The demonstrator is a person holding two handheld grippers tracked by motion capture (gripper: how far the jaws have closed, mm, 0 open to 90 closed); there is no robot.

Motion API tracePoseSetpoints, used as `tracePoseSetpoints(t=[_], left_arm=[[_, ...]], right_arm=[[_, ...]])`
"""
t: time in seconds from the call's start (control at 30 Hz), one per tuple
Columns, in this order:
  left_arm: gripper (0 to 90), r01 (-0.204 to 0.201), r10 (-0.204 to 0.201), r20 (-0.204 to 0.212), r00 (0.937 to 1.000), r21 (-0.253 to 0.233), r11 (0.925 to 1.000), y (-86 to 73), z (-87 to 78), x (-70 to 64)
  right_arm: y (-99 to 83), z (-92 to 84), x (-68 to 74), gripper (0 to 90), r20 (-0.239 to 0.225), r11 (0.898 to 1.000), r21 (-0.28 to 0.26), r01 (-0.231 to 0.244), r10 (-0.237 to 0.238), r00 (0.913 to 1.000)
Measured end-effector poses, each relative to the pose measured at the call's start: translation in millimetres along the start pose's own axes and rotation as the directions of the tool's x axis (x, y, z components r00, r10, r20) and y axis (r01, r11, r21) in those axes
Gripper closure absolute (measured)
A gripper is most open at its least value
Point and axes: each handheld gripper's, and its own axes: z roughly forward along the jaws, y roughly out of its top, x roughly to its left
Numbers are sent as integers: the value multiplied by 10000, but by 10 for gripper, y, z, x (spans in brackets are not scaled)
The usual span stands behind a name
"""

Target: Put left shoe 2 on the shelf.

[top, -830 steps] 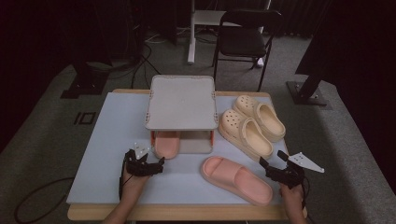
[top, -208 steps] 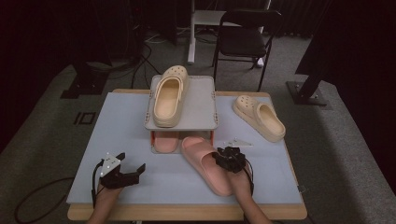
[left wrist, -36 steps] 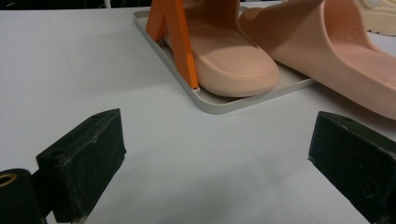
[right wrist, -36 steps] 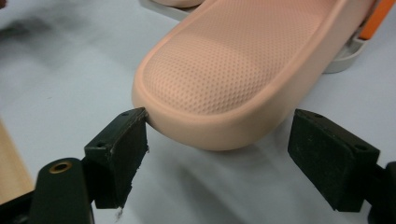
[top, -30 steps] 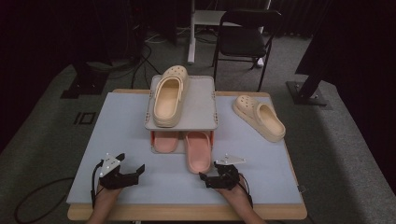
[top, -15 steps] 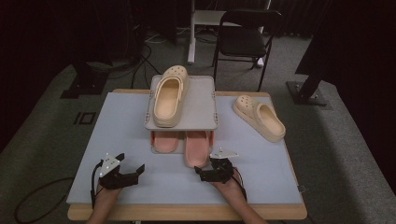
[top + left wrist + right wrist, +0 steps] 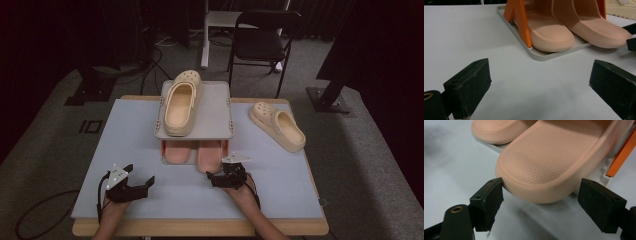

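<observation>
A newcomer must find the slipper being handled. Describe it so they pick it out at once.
Start at the grey two-level rack in the middle of the table. On its lower tray lie two pink slippers; take the right pink slipper. Unlike its twin, its heel end sits at the open fingers of the right gripper.

slide (image 7: 549,157): matt pink foam, dimpled | rack tray (image 7: 554,53): smooth grey plastic | table (image 7: 474,32): matt white

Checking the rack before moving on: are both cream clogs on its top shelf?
No, one cream clog lies on the top shelf; the other clog sits on the table.
</observation>
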Motion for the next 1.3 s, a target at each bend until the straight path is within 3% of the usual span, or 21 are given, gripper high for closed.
tracePoseSetpoints(t=[0.47,1.1,1.3], left_arm=[[35,-2,2,-14,10000,2,10000,-2,-1,8],[35,-18,18,-2,10000,30,10000,-7,-2,6],[36,-14,14,14,10000,52,10000,-11,6,7]], right_arm=[[45,52,-13,193,491,9998,-140,108,-101,9987],[134,170,-26,169,806,9996,-85,-256,262,9964],[125,152,-33,183,394,9989,-337,-332,345,9986]])
